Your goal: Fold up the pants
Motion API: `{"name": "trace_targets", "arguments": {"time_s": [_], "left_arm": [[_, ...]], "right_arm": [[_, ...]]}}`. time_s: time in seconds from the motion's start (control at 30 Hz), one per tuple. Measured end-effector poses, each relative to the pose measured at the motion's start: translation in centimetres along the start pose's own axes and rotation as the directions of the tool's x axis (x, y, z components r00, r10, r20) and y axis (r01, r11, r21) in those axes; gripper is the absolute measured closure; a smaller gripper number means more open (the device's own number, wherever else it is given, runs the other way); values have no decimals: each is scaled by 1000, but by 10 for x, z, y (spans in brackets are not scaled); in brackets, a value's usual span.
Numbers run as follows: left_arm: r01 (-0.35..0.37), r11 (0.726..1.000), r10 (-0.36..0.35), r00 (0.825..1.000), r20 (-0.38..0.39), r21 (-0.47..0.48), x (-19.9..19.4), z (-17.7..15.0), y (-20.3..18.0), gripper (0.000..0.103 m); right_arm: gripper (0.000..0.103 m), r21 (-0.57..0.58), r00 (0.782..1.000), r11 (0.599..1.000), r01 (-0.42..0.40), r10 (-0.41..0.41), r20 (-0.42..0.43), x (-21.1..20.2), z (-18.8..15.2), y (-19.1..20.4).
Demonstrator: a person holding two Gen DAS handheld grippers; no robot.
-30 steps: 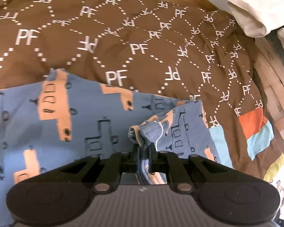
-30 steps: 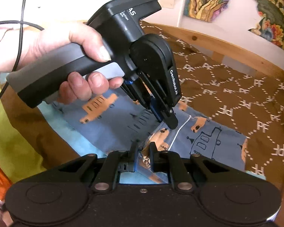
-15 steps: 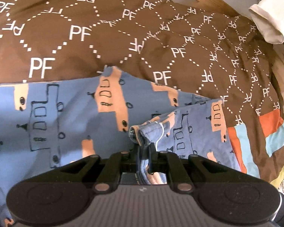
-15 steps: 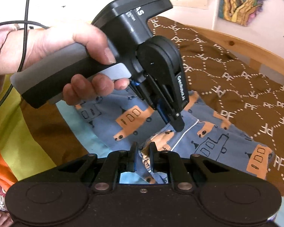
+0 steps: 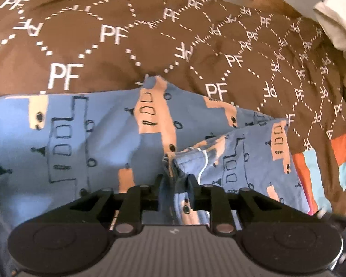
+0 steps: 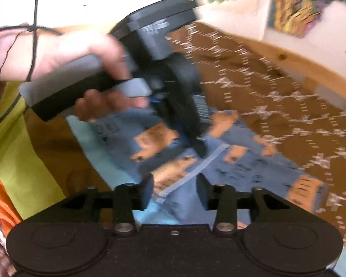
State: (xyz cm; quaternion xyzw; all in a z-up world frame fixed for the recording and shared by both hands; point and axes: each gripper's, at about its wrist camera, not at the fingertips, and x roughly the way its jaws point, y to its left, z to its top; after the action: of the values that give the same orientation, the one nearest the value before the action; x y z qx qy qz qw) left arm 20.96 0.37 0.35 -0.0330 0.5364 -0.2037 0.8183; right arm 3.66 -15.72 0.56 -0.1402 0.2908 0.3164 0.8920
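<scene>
I am pinching a bunched edge of the soft blue cotton pants printed with orange trucks (image 5: 126, 138) in my left gripper (image 5: 173, 180), its fingers narrowed onto a thick wad of fabric near the white-piped seam. My right gripper (image 6: 174, 191) is standing with its jaws apart, the pants' piped edge lying between them but gripped by neither, as far as the blurred right wrist view lets me judge. The pants are lying spread on the brown quilted bedspread with white PF lettering (image 5: 150, 34), towards its patchwork border. I am judging them light, limp and not slippery: they will sag and crease wherever unsupported, so a hem or seam corner, where the layers double, is the best hold. The left hand (image 6: 80, 64) and its tool are hanging over the cloth right ahead of my right gripper, crowding any reach there. A cream folded cloth (image 5: 334, 18) is sitting well apart at the bed's far corner by the wooden bed frame (image 6: 288, 55), out of the way.
</scene>
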Motion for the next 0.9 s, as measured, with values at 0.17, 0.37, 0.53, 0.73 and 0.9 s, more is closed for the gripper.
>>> {"name": "trace_targets", "arguments": {"time_s": [0.17,0.37,0.53,0.73,0.9], "left_arm": [[-52,998,54,997,62,-31,-16,-17,4,52],[-155,988,152,984,96,18,-20,-43,-11,26],[-225,972,216,969,120,62,-12,-59,-20,14],[-259,965,249,957,152,51,-38,-73,-19,4],[-343,939,330,895,301,-8,-84,-106,-11,1]], "right_arm": [[45,-69,993,991,115,-115,3,-11,-8,-35],[26,-167,983,969,180,-184,-8,4,-2,-87],[12,-251,977,950,186,-207,-59,32,-10,-108],[1,-208,974,955,212,-223,-31,28,-10,-114],[1,-198,987,967,161,-158,29,11,-5,-93]]}}
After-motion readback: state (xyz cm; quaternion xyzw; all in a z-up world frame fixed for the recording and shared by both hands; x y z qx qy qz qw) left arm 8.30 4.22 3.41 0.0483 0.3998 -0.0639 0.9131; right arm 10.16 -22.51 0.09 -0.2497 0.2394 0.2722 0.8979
